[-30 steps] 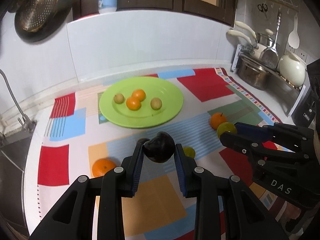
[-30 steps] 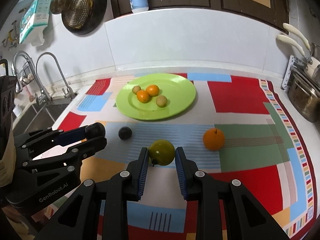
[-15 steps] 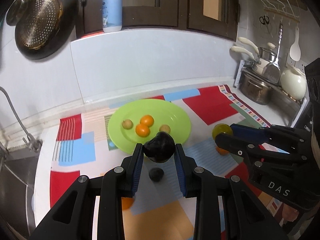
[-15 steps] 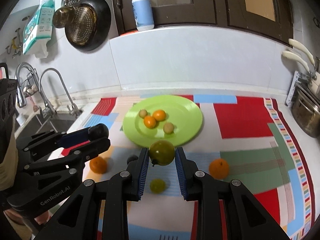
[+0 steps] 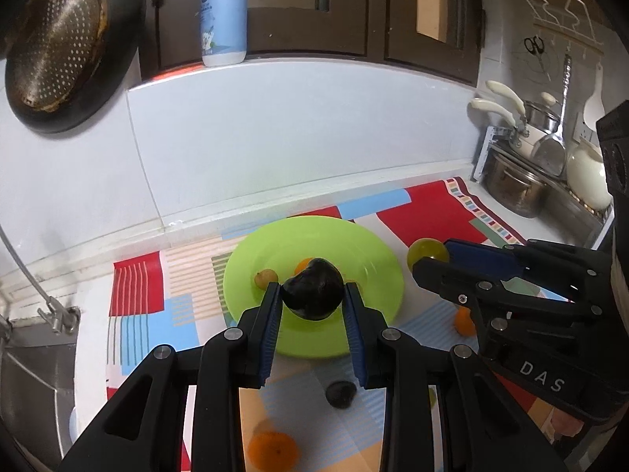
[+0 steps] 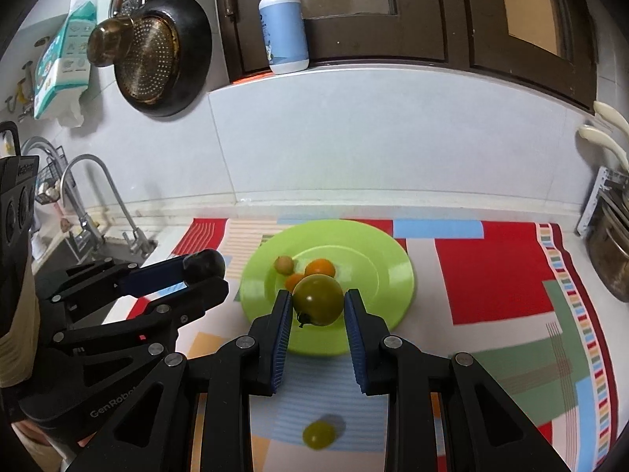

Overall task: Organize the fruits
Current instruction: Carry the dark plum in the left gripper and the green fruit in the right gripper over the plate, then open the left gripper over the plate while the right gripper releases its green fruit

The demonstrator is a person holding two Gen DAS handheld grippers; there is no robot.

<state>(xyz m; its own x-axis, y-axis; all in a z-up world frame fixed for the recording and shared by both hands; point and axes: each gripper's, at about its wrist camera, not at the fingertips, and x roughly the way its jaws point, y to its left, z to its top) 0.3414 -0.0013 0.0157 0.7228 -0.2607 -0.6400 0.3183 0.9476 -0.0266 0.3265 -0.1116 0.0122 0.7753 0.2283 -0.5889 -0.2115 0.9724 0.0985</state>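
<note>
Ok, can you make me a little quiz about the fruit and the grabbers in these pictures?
1. True or false: the left gripper holds a dark fruit.
2. What colour is the plate?
3. The right gripper holds: A) an orange, B) a green tomato, C) nothing.

Key: 1 true. 2 green. 3 B.
</note>
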